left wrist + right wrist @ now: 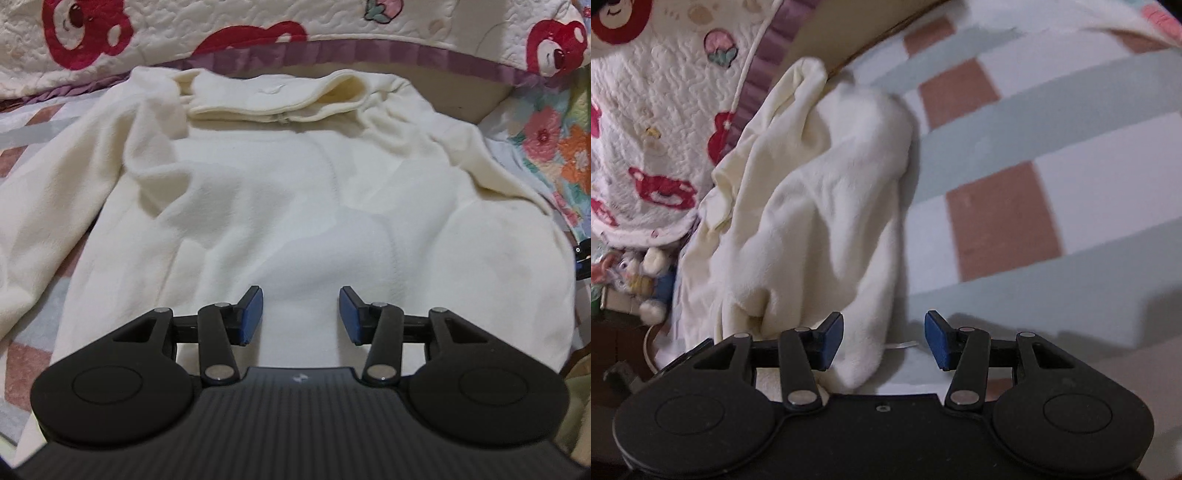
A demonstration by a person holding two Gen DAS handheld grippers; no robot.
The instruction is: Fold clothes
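Soft, light, floppy cream fleece jumper (280, 192), spread on the checked bed (1034, 155). Best pinched at hem corners or sleeve (820, 206). Left gripper (301, 317) and right gripper (884, 341) both wide open, holding nothing.

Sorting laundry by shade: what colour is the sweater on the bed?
Cream, a plain off-white; the sweater shows best in the left wrist view.

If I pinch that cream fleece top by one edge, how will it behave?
The fleece top will probably drape and sag, since it already lies in soft wrinkles. Its fuzzy nap should grip the pads rather than slip. The sleeve looks likely to trail.
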